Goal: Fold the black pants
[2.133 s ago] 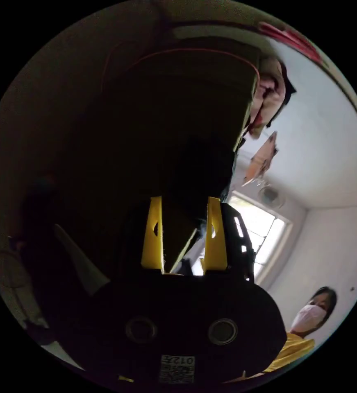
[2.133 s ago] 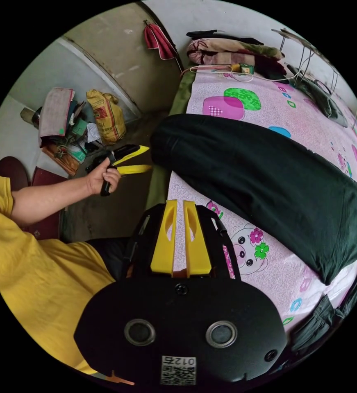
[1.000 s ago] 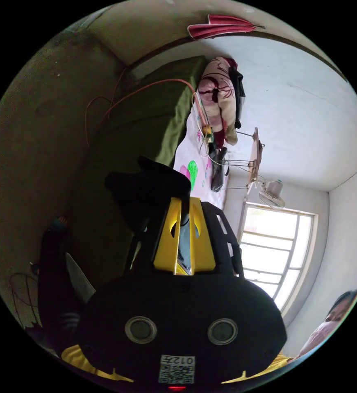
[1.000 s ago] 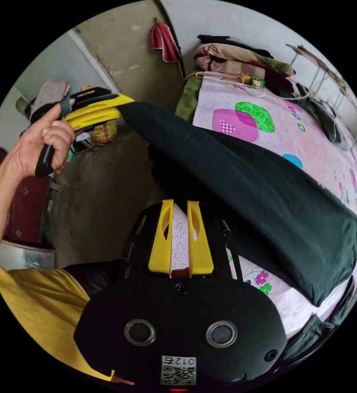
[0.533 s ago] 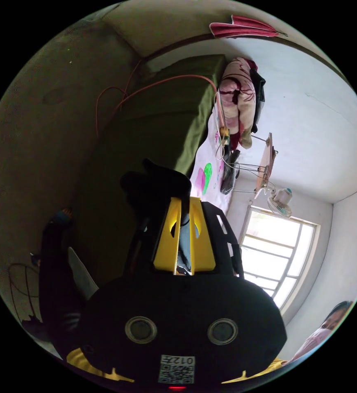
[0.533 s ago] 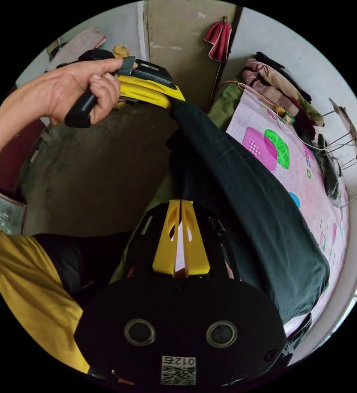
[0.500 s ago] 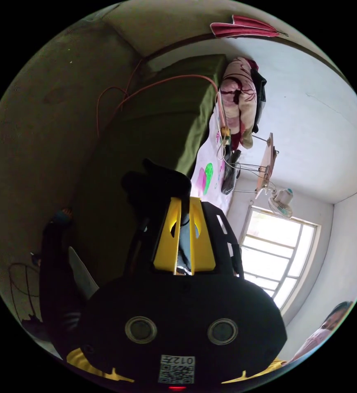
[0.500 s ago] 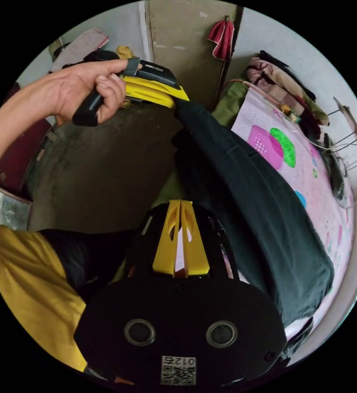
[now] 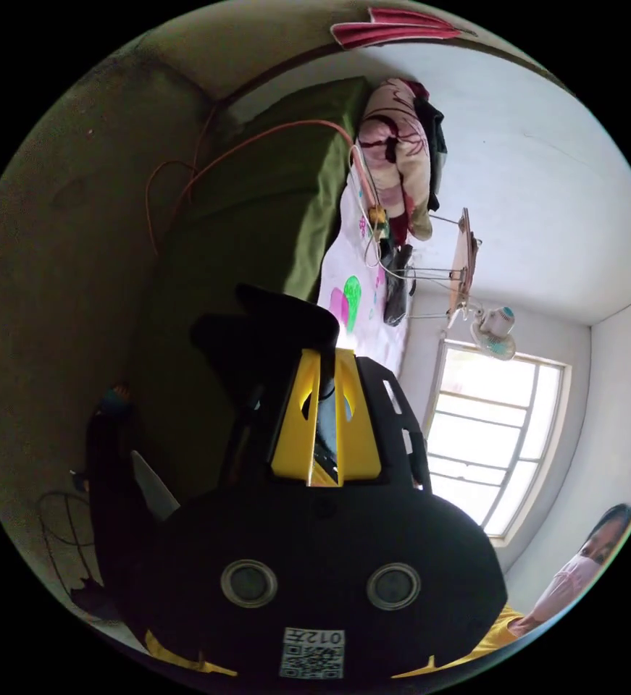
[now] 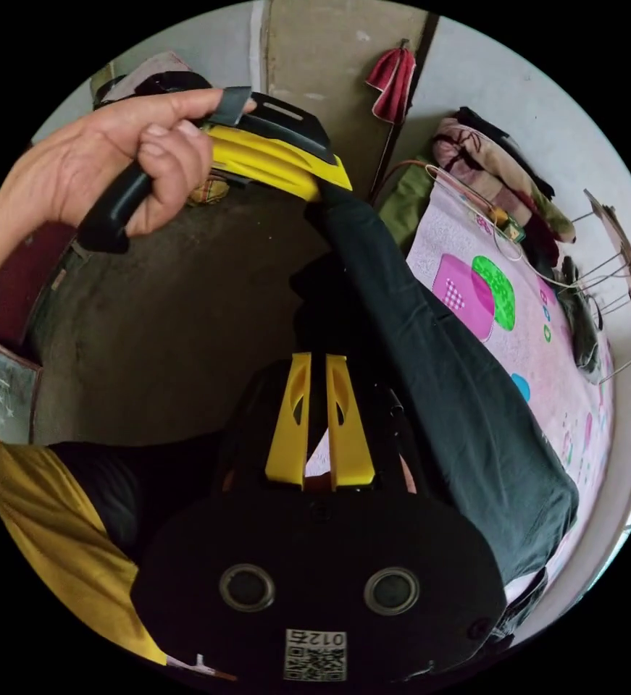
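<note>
My left claw (image 10: 322, 184) grips the pants (image 10: 438, 376) end, lifted off the bed (image 10: 547, 362). Pants run long from it down past my right claw (image 10: 317, 376), which sits slightly open, nearer the hanging lower layer.

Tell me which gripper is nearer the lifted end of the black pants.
Left. The left gripper is clamped on that end of the black pants; the right gripper hovers lower beside them.
</note>
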The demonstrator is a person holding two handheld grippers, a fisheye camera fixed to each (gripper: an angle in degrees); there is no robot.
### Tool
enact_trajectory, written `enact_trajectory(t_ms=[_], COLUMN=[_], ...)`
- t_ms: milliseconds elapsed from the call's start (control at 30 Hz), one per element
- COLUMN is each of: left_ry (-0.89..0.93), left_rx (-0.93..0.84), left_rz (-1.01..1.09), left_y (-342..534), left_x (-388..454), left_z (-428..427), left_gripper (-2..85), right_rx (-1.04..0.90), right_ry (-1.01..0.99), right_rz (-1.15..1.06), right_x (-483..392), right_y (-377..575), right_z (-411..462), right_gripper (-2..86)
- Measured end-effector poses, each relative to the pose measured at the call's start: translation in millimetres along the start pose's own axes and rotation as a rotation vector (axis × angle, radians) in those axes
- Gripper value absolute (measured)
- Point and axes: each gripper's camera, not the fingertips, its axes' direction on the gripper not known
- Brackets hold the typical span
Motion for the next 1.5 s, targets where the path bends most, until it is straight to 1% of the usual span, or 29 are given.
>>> enact_trajectory(t_ms=[167, 300, 500, 567, 633, 733, 800, 833, 967, 1033, 1067, 1100, 1167, 1300, 1433, 1500], left_ry=[-0.129, -0.223, -0.14, -0.076, 0.041, 0.092, 0.098, 0.132, 0.14, 0.152, 0.152, 0.146, 0.139, 0.137, 0.137, 0.136], left_rx=[-0.042, -0.043, -0.054, -0.07, -0.069, -0.105, -0.125, -0.132, -0.134, -0.149, -0.153, -0.166, -0.179, -0.191, -0.192, -0.195], left_rz=[0.128, 0.153, -0.012, -0.068, -0.149, -0.214, -0.241, -0.268, -0.237, -0.223, -0.216, -0.206, -0.198, -0.2, -0.182, -0.178], left_y=[-7.1, -8.8, -11.0, -9.6, -5.2, 0.3, 1.5, 1.9, -1.0, -2.3, -2.6, -3.2, -3.6, -5.3, -7.3, -7.9], left_x=[14.3, 9.2, -45.9, -64.9, -90.5, -117.1, -130.9, -138.7, -139.5, -139.1, -139.1, -139.5, -141.9, -151.4, -157.3, -160.8], left_z=[11.5, 19.5, 31.7, 33.9, 30.7, 30.6, 32.9, 34.4, 29.4, 25.4, 24.4, 22.8, 21.0, 19.2, 16.8, 15.4], left_gripper=[2.8, 3.0, 3.2, 3.2, 3.2, 3.3, 3.4, 3.4, 3.5, 3.4, 3.4, 3.4, 3.3, 3.2, 3.2, 3.2], right_rx=[-0.041, -0.023, -0.003, 0.009, 0.014, -0.021, -0.016, -0.015, 0.05, 0.064, 0.066, 0.054, 0.0, -0.102, -0.125, -0.157], right_ry=[-0.035, -0.06, -0.067, -0.078, -0.074, -0.042, -0.015, -0.006, 0.058, 0.118, 0.181, 0.24, 0.279, 0.27, 0.33, 0.343], right_rz=[0.061, -0.003, -0.079, -0.094, -0.121, -0.164, -0.176, -0.18, -0.21, -0.196, -0.175, -0.158, -0.158, -0.196, -0.236, -0.239], right_x=[-3.1, -17.0, -33.7, -36.4, -40.0, -48.1, -54.2, -56.0, -65.6, -63.2, -58.6, -52.4, -42.6, -29.6, -29.2, -26.6], right_y=[-8.7, -5.9, 3.2, 1.5, 1.0, 2.4, 2.2, 2.3, 16.8, 30.2, 39.1, 46.1, 52.7, 60.6, 63.3, 63.4], right_z=[15.2, 14.8, 14.4, 11.0, 8.8, 13.7, 10.8, 8.9, -20.2, -30.9, -35.0, -36.3, -33.3, -26.1, -26.0, -23.4], right_gripper=[1.6, 1.0, 0.7, 0.7, 0.7, 1.0, 1.4, 1.5, 2.8, 3.3, 3.6, 4.0, 4.9, 7.4, 6.7, 4.3])
